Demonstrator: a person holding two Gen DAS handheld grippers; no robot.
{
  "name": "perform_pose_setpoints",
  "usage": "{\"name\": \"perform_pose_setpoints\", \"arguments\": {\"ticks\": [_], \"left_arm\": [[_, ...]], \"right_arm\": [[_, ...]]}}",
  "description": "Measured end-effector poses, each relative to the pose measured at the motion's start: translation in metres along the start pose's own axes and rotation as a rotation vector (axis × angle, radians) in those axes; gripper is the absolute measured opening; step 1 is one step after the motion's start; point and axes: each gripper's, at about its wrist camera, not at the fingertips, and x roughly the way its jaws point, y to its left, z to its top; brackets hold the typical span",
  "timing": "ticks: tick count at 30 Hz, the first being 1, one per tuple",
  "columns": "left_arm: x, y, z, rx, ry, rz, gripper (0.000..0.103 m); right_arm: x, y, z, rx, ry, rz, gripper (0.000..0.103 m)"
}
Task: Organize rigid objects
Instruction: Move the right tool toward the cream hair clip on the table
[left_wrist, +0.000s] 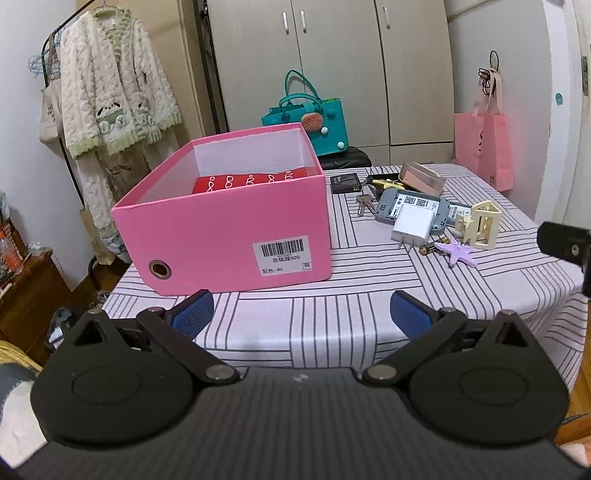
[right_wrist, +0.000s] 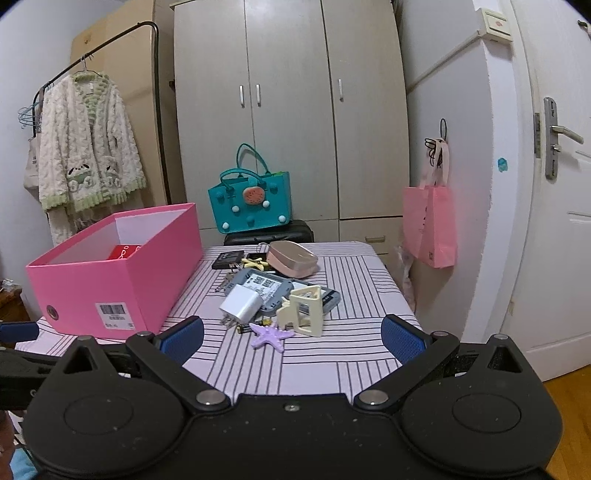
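Note:
An open pink box (left_wrist: 236, 229) (right_wrist: 110, 280) stands on the left of the striped table, with a red item (left_wrist: 251, 181) inside. To its right lies a cluster: white charger (left_wrist: 412, 223) (right_wrist: 242, 304), grey device (left_wrist: 417, 205) (right_wrist: 266, 286), cream plastic stand (left_wrist: 480, 225) (right_wrist: 304, 310), purple starfish (left_wrist: 458, 253) (right_wrist: 271, 336), battery (left_wrist: 428, 249), keys (left_wrist: 364, 203), black pack (left_wrist: 345, 182) and pink case (left_wrist: 423, 177) (right_wrist: 291, 258). My left gripper (left_wrist: 301, 317) is open and empty before the box. My right gripper (right_wrist: 293, 339) is open and empty, near the starfish.
The table (left_wrist: 332, 317) has a striped cloth, with its front edge under both grippers. A teal bag (right_wrist: 251, 199) sits on a black case behind the table. A pink bag (right_wrist: 430, 225) hangs on the right wall. A clothes rack (right_wrist: 88, 155) stands at left.

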Motion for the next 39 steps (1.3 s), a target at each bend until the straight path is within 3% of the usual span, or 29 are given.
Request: {"name": "perform_pose_setpoints", "arguments": {"ticks": [15,24,39], "left_arm": [[0.01,-0.005,0.001,-0.078,0.019,-0.038,0.103],[0.015,-0.015,-0.001,-0.042,0.011,-0.027,0.103],[0.01,-0.013,-0.008,-0.058,-0.076,-0.045,0.103]], "right_arm": [[0.013,-0.013,-0.007,0.011,0.026,-0.001,0.103],[0.015,-0.01,-0.009,-0.025,0.008,0.02,0.103],[0.01,-0.011,-0.01,-0.048,-0.034,0.008,0.103]]}}
